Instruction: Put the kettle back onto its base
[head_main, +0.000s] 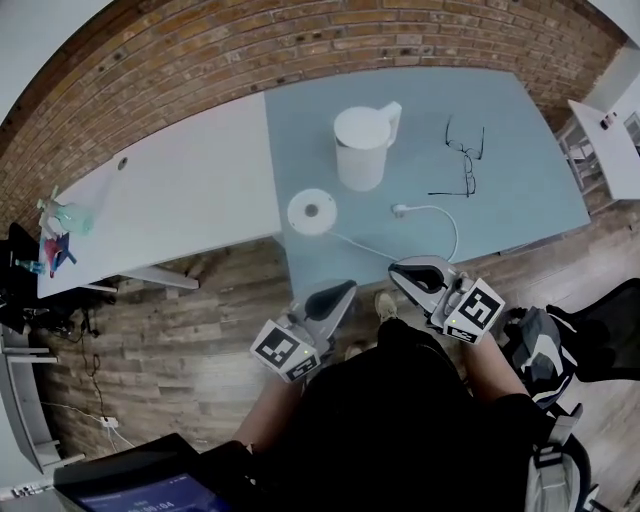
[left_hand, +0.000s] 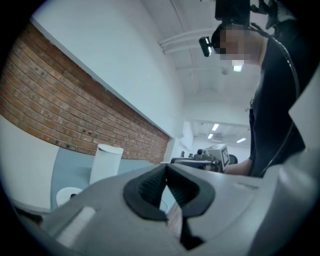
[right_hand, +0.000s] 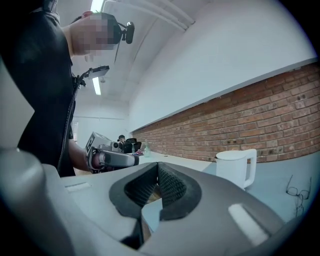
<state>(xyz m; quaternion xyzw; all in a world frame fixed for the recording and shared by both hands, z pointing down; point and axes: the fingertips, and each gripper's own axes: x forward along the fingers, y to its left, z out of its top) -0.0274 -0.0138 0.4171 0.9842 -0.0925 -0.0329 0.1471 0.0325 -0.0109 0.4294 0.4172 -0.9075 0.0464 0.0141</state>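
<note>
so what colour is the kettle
White all over. The kettle shows best in the head view.

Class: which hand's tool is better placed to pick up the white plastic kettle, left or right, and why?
Right, probably. The white plastic kettle has its handle turned toward the side of the right tool, while the left tool faces the round white base instead. Both tools are shut.

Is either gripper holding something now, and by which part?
Nothing is held. The left gripper and the right gripper are shut and empty; the kettle stands apart.
</note>
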